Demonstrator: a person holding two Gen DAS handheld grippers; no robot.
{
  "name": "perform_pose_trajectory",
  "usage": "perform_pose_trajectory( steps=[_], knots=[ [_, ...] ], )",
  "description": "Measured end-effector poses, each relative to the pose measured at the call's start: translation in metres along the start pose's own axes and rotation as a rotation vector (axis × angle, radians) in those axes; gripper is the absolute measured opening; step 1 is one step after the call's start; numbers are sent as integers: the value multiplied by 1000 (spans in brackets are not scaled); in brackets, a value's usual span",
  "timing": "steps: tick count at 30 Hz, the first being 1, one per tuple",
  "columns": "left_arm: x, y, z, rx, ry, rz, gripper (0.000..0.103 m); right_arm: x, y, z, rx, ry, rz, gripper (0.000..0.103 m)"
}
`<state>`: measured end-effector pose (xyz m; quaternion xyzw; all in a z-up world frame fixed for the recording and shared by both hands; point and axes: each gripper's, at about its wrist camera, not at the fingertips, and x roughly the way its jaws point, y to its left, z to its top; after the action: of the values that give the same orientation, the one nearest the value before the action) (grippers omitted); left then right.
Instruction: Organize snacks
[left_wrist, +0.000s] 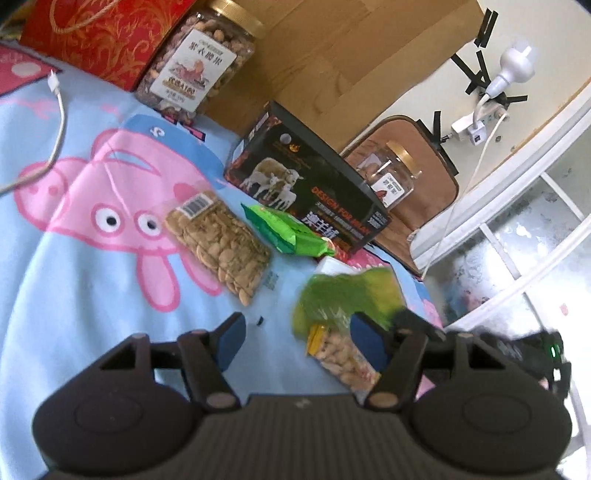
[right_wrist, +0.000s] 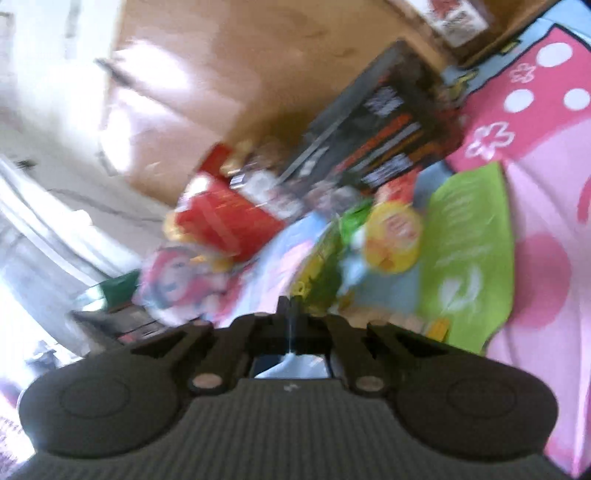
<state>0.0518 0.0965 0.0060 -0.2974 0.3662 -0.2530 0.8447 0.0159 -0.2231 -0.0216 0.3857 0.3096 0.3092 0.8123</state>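
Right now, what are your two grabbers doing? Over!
Left gripper open, nothing between its fingers. Right gripper shut; blurred, grip unclear. Green nut bag beside left fingers. Seed bag lies ahead.

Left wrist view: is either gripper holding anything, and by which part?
Right gripper appears shut on the green-topped nut bag by its green top edge; left gripper is open, holding nothing.
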Motion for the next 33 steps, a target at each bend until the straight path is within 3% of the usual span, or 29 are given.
perform_pose_trajectory(
  steps=[3,5,12,14,16,17,21,24,26,27,28,29,33],
  knots=[
    [0,3,-3,-29,11,-26,69,-17,7,-20,-21,50,80,3],
    [-1,1,-6,-23,20,-39,69,-29,8,-35,-45,88,88,3],
    [-4,-20,-17,60,53,-80,69,-45,18,-66,-218,73,-139,15],
    [-11,-23,-22,79,57,-83,70,-42,17,-67,-222,75,-115,37],
    [-19,-22,-28,95,63,-67,70,-39,20,-66,-240,71,-102,52],
    [-24,-21,-32,100,65,-56,70,-38,22,-65,-256,69,-105,53],
    [-38,-8,-45,61,80,-37,72,-32,17,-64,-274,75,-135,53],
    [-38,-4,-51,38,94,-57,76,-29,12,-66,-268,106,-122,53],
    [-33,-5,-53,33,91,-76,73,-28,15,-69,-294,105,-115,52],
    [-29,-6,-53,31,94,-91,60,-25,16,-71,-299,114,-107,49],
    [-22,-7,-54,31,122,-105,50,-22,17,-73,-298,135,-98,26],
    [-18,-9,-56,42,121,-84,43,-17,18,-75,-303,168,-94,14],
    [-20,-13,-48,53,105,-83,41,-18,28,-76,-345,147,-91,13]
  ],
)
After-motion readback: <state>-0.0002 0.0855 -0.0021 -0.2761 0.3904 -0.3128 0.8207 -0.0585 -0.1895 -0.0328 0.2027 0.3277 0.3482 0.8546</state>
